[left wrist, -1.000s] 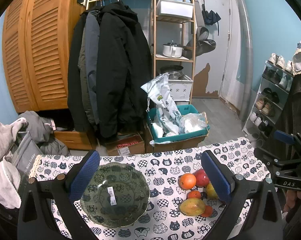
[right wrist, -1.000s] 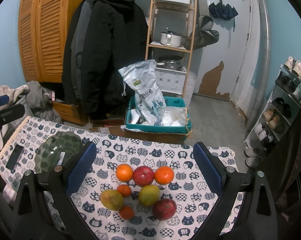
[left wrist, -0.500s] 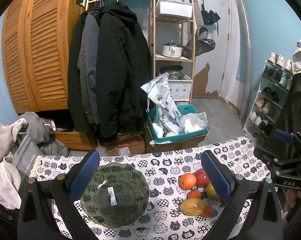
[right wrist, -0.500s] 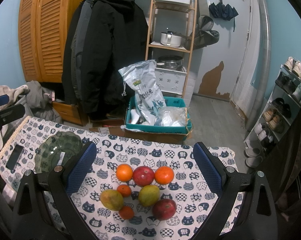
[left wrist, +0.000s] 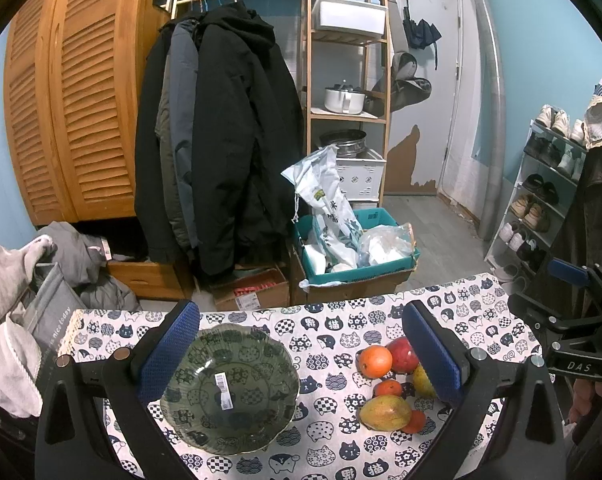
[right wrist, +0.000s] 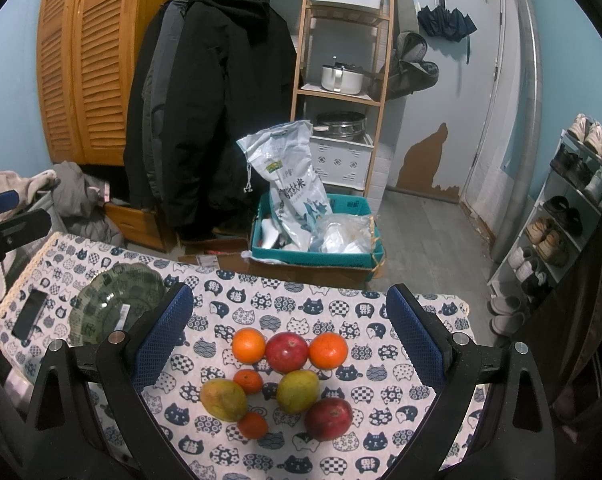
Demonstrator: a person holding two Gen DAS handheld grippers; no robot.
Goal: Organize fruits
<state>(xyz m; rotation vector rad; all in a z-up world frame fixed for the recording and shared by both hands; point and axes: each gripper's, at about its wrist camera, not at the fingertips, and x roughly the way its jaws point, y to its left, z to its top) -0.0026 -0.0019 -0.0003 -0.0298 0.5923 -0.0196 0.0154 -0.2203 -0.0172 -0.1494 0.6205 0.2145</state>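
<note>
Nothing moved, both jaws wide, fruits [right wrist: 285, 376] clustered mid-cloth

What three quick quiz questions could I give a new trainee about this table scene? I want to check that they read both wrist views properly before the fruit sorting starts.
1. True or false: the green glass bowl already holds fruit.
2. How many pieces of fruit lie on the cat-print tablecloth in the right wrist view?
A) five B) six C) eight
3. Fill in: both the left gripper and the right gripper are ____ and hold nothing.

Key
1. False; the bowl is empty, with only a label inside.
2. C; two big oranges, two red fruits, two yellow-green ones, two small oranges.
3. open
</note>
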